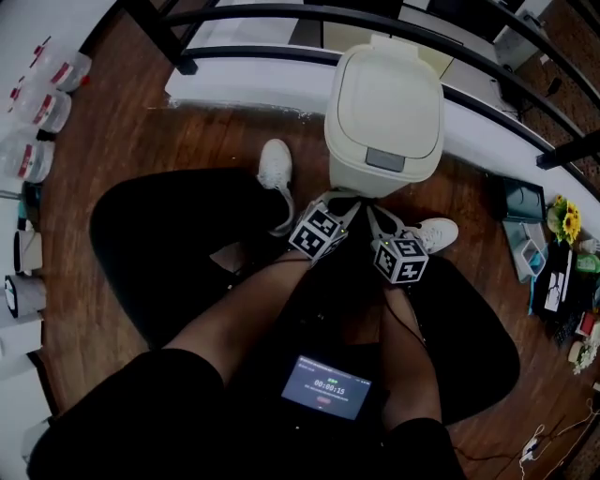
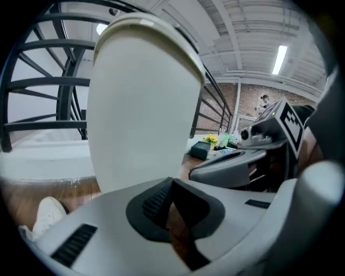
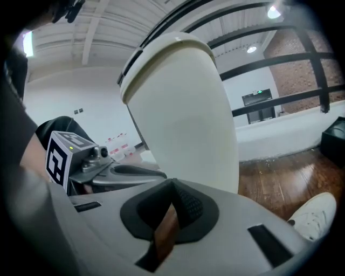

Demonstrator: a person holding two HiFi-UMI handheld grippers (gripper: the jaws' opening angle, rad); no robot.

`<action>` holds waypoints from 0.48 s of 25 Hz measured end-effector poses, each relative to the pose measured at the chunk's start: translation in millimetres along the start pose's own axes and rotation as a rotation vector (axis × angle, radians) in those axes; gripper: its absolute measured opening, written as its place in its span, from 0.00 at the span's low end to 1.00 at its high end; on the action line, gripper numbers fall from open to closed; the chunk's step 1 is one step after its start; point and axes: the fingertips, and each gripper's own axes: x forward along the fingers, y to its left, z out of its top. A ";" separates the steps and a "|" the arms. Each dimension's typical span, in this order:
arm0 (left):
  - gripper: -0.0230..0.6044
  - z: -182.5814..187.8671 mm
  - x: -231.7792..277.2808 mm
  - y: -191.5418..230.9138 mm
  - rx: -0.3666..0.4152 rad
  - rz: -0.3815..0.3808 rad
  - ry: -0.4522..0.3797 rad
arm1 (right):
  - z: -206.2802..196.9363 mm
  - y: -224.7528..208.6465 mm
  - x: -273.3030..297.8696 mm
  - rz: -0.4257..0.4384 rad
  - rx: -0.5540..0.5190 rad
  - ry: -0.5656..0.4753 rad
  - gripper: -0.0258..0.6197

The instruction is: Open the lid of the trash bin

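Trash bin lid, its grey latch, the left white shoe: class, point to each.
Trash bin lid point(image 1: 386, 89), head view, middle of its top.
Grey latch point(image 1: 385, 159), head view, its centre.
Left white shoe point(image 1: 275, 165), head view, toe.

A cream-white trash bin, its lid latch a patch of grey, stands on a floor of dark reddish-brown wood planks beneath black railings. The left tongs and right tongs are pale grey with black ribbed pads, each carrying a cube patterned in black-and-white square markers. White shoes flank the bin, and a spot of yellow flowers brightens one side.
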 end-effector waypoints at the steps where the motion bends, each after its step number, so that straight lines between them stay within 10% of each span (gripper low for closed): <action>1: 0.08 9.4 -8.4 -4.0 0.009 -0.007 -0.021 | 6.2 4.1 -4.9 0.000 -0.015 -0.014 0.05; 12: 0.08 112.6 -112.7 -33.5 -0.025 -0.077 -0.257 | 110.6 82.7 -78.9 0.072 -0.201 -0.215 0.05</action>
